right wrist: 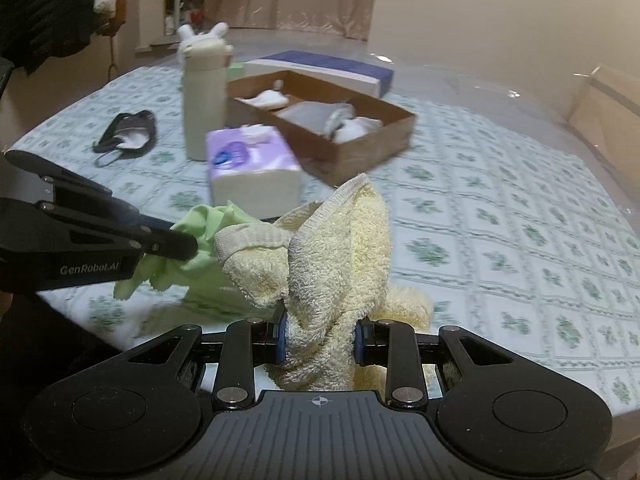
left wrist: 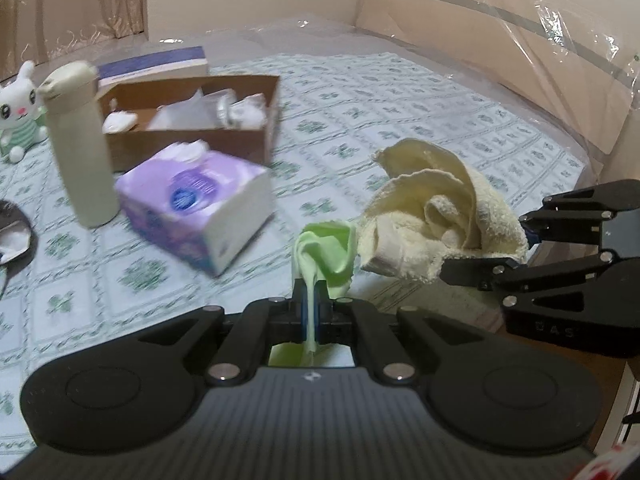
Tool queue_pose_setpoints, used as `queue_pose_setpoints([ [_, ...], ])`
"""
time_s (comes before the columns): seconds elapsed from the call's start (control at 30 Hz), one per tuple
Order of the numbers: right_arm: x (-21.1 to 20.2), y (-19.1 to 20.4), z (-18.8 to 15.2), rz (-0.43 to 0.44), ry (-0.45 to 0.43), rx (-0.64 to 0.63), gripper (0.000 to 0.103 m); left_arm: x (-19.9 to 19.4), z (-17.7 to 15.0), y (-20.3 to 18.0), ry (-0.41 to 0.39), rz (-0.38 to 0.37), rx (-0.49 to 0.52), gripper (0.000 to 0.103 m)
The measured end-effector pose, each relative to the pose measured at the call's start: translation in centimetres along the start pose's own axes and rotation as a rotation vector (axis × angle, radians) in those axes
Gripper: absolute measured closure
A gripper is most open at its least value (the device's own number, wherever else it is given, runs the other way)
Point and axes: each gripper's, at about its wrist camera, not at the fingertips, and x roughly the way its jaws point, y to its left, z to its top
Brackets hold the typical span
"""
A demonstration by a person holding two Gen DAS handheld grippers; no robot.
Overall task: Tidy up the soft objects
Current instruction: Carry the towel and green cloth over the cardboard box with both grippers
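Towel (right wrist: 340, 248), frame centre, bunched in closed right tongs (right wrist: 320, 342); left tongs (left wrist: 310, 312) pinched cloth (left wrist: 326, 252), both lifted clear for sorting.

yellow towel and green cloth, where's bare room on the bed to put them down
Open sheet lies right of the cardboard box, out to the plastic-wrapped headboard. The far left is crowded: tissue pack, cream bottle, box and dark mask sit close together. The right tool holds the yellow towel, the left tool the green cloth.
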Motion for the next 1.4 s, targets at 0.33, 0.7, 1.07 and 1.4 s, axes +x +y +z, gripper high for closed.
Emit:
queue_pose_setpoints([
  [0.33,0.9,-5.1,1.7,0.001,-0.028,-0.003,0.073,3.1,3.7,-2.8,-0.027,0.036,-0.062,0.1],
  [0.7,3.6,-8.2,5.2,0.045,-0.067,-0.058,0.073,6.0,7.2,-2.3,-0.07,0.084,-0.207,0.1],
  [1.07,7.5,-10.5,12.4,0.098,-0.14,-0.115,0.073,8.6,12.4,1.3,-0.141,0.162,-0.331,0.1],
  [1.4,14.1,-10.5,20.3,0.153,-0.183,-0.157,0.073,11.8,18.2,8.2,-0.193,0.291,-0.403,0.1],
])
